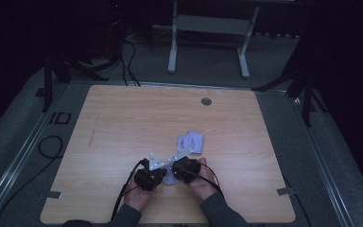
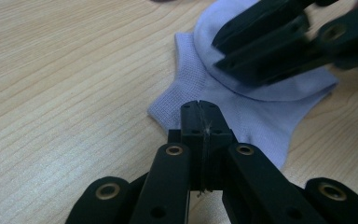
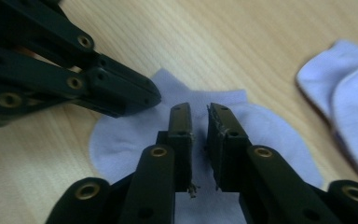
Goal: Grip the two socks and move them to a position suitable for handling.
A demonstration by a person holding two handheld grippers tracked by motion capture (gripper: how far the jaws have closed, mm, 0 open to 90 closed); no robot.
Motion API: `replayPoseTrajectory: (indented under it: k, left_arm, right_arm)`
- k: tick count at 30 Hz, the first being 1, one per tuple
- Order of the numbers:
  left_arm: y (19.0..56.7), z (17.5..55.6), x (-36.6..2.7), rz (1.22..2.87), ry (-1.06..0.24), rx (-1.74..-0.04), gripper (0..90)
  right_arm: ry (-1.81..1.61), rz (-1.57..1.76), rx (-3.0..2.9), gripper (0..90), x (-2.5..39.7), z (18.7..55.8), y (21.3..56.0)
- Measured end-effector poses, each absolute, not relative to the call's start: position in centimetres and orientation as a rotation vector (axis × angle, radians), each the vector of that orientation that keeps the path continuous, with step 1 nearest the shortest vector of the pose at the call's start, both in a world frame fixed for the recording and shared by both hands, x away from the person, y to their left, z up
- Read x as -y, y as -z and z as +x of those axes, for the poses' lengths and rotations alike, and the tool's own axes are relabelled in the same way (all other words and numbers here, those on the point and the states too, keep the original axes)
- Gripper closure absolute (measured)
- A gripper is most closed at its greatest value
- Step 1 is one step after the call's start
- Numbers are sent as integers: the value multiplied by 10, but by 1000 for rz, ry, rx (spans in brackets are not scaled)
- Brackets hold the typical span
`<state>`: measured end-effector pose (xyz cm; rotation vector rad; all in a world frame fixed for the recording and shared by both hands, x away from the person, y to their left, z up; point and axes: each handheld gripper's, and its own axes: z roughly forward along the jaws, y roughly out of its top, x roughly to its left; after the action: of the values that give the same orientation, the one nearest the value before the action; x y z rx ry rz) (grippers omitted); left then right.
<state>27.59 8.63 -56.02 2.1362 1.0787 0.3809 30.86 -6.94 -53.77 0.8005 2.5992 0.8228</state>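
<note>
A pale lilac sock (image 1: 170,179) lies flat on the wooden table (image 1: 123,123) near its front edge, between my two grippers. In the left gripper view my left gripper (image 2: 200,108) is shut, its tips resting on the sock's (image 2: 261,116) ribbed cuff edge; I cannot tell whether cloth is pinched. My right gripper (image 3: 199,112) hovers over the middle of the sock (image 3: 270,135), its jaws a narrow gap apart with nothing between them. Each gripper shows in the other's view: the right gripper (image 2: 220,51) and the left gripper (image 3: 152,96) meet tip to tip over the sock.
More lilac sock fabric (image 1: 192,142) lies bunched just beyond the grippers, and it is the second sock (image 3: 349,102) at the right of the right gripper view. A round cable hole (image 1: 206,101) sits near the table's far edge. A desk frame (image 1: 208,28) stands behind.
</note>
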Motion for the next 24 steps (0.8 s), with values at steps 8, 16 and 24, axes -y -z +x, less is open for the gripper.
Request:
replayPoseTrajectory:
  k: [8, 16, 24]
  left_arm:
    - [560, 276, -86, 2136, -383, -1079, 899]
    - [560, 276, -86, 2132, -383, -1078, 899]
    - [561, 276, -86, 2130, -383, -1081, 899]
  right_arm:
    - [-806, 835, -2628, 793, 70, 313, 546]
    - [-818, 885, -2630, 872, 74, 319, 545]
    - [-845, 884, -2612, 880, 79, 316, 537]
